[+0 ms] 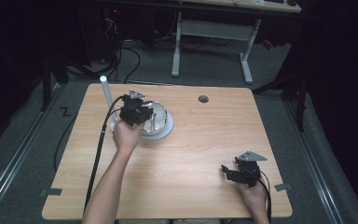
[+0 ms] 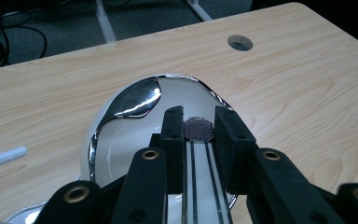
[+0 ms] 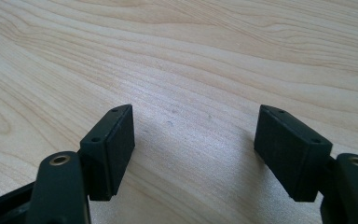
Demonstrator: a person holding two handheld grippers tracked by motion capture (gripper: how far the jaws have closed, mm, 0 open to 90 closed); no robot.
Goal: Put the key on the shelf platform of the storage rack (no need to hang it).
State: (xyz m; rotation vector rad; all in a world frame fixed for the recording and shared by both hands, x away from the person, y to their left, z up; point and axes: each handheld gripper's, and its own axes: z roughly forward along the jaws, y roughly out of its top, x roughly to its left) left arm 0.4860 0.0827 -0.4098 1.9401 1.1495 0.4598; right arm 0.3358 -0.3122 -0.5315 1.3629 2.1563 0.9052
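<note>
2 grippers in hand, with only the left gripper (image 2: 199, 112) engaged. Reaches forward to the far left part of the tabletop (image 1: 191, 149), over a shiny metal bowl (image 2: 135, 100) seated on a white plate (image 1: 166, 132). Looks along a flat strip (image 2: 200, 177) marked with 2 dark lines, running straight out between the jaws toward a small mesh disc (image 2: 198, 129) near their tips. Jaws drawn narrow, 1 on each side of that strip, apparently pinching it, with no gap visible at either edge.

Key relation: long axis of the strip in line with the jaws' own direction, pointing away from the person and into the bowl's middle. Hard to tell whether the strip belongs to the bowl or merely lies across it.

By contrast, the right gripper (image 3: 196, 123) low at the near right of the tabletop, well apart from the bowl, with jaws spread wide over bare wood and holding nothing.

Far nearer the bowl on the left side, then, so any lift or shift probably falls to that hand. Judging from the grip alone, likely calls for a straight pull or raise along the strip's line, not a twist, to avoid slipping on polished metal.

Also worth noting: a white tube (image 1: 106, 93) standing just beside the plate on its left, and a round hole (image 1: 203, 99) in the wood farther right, both clear of the jaws
</note>
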